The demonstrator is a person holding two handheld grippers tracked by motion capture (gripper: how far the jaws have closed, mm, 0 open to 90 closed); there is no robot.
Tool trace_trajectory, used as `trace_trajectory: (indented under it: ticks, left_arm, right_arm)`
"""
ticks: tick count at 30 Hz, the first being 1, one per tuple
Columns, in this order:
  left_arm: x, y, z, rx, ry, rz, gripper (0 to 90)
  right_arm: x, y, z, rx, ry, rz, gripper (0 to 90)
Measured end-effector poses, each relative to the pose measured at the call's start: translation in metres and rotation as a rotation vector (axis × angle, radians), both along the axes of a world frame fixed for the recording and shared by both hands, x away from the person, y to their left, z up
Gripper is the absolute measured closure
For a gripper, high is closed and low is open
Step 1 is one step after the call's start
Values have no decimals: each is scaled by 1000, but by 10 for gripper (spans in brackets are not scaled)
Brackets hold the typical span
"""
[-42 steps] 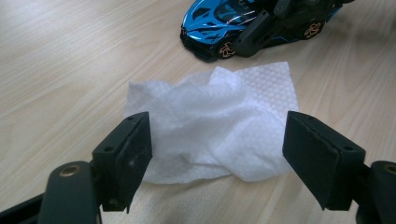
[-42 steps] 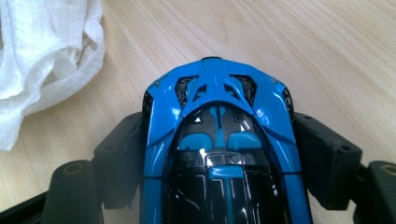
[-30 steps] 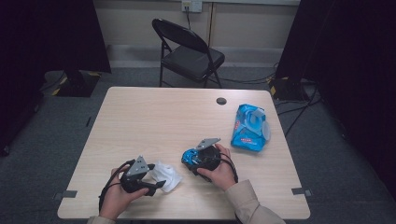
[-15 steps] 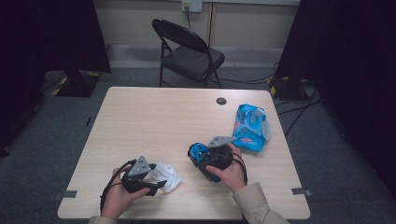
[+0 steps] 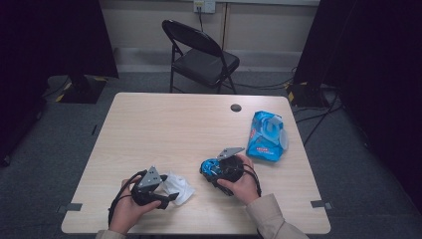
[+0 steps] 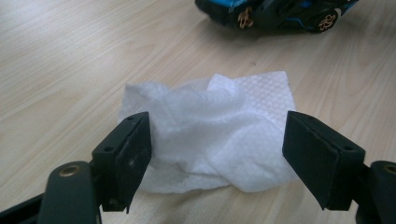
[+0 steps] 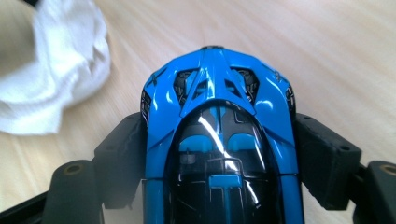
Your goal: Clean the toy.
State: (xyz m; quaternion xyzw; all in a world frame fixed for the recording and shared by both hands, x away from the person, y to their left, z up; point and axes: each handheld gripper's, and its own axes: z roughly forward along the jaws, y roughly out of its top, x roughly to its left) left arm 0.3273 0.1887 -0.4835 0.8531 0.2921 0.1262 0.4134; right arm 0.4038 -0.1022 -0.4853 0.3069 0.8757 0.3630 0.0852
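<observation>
A crumpled white wipe (image 6: 219,135) lies on the wooden table near the front edge. My left gripper (image 6: 215,119) is open, with one jaw on each side of the wipe, not pressing it. In the high view the left gripper (image 5: 169,195) sits just left of the wipe (image 5: 180,188). My right gripper (image 7: 217,125) is shut on a blue and black toy car (image 7: 217,84), nose pointing away and towards the wipe (image 7: 51,70). From above, the right gripper (image 5: 214,172) holds the car (image 5: 210,166) at table height, front centre. The car (image 6: 275,11) lies beyond the wipe.
A blue pack of wipes (image 5: 266,135) with its flap open lies at the right side of the table (image 5: 164,129). A dark cable hole (image 5: 236,107) is near the far edge. A black folding chair (image 5: 201,55) stands behind the table.
The right hand with the toy car has shifted slightly to the right and turned a little. The left gripper and the wipe have stayed in place.
</observation>
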Motion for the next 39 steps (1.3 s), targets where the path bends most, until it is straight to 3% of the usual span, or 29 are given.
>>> trace_trajectory:
  ticks: [7, 14, 28, 36, 39]
  left_arm:
    - [1, 1, -1, 0, 3, 1, 238]
    - [1, 0, -1, 4, 7, -5, 237]
    - [2, -1, -2, -3, 5, -7, 234]
    - [2, 0, -1, -10, 7, -5, 234]
    - [2, 0, -1, -9, 9, -6, 234]
  right_arm:
    - [1, 3, -10, -44, 27, 24, 248]
    - [1, 2, -11, -34, 20, 32, 233]
    - [4, 8, 3, -52, -5, 37, 182]
    - [12, 21, 1, -74, 23, 26, 180]
    - [13, 25, -5, -105, 36, 25, 182]
